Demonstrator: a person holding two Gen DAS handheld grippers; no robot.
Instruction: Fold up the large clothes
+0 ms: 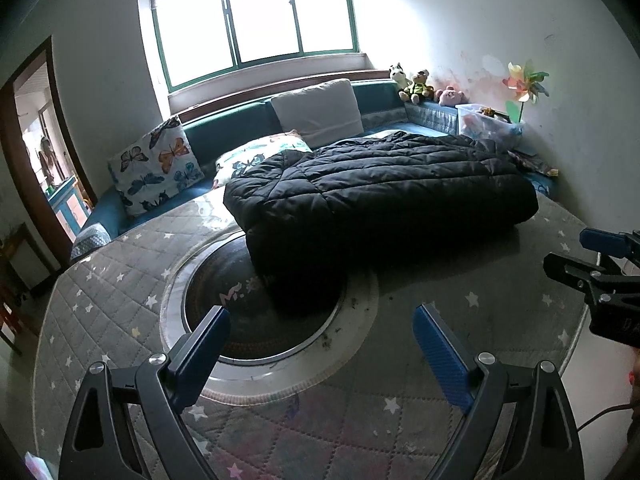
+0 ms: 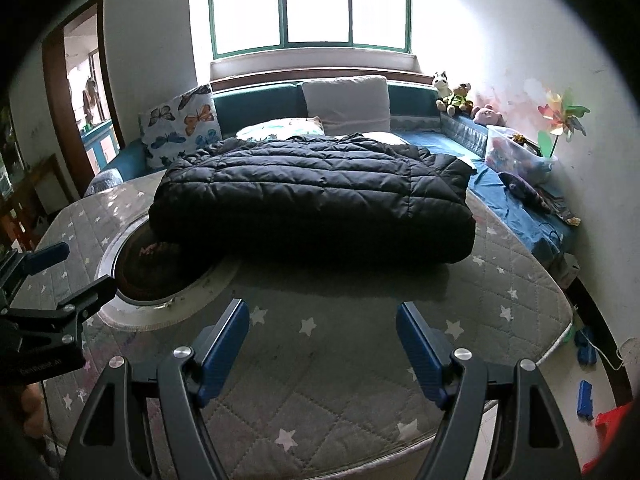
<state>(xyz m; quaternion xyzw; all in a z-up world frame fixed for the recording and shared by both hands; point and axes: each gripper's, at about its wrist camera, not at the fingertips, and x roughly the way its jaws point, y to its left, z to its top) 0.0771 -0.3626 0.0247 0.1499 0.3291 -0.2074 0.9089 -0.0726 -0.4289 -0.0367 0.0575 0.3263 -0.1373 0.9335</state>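
While a folded black quilted puffer coat (image 2: 316, 196) rests on the grey star-patterned table cover (image 2: 340, 344), the left gripper (image 1: 320, 344) and right gripper (image 2: 322, 336) hover released, grasping nothing.

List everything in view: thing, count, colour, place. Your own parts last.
quilted jacket: one, black, folded on the table, overlapping the round inset
table cover: one, grey with white stars
round inset: one, dark, in the table
sofa: one, teal, under the window
butterfly cushion: one, white patterned, sofa's left end
plain cushion: one, pale grey, against the sofa back
soft toys: three, on the sofa's right corner
plastic box: one, clear
pinwheel: one, multicoloured
left tongs: open, empty
right tongs: open, empty
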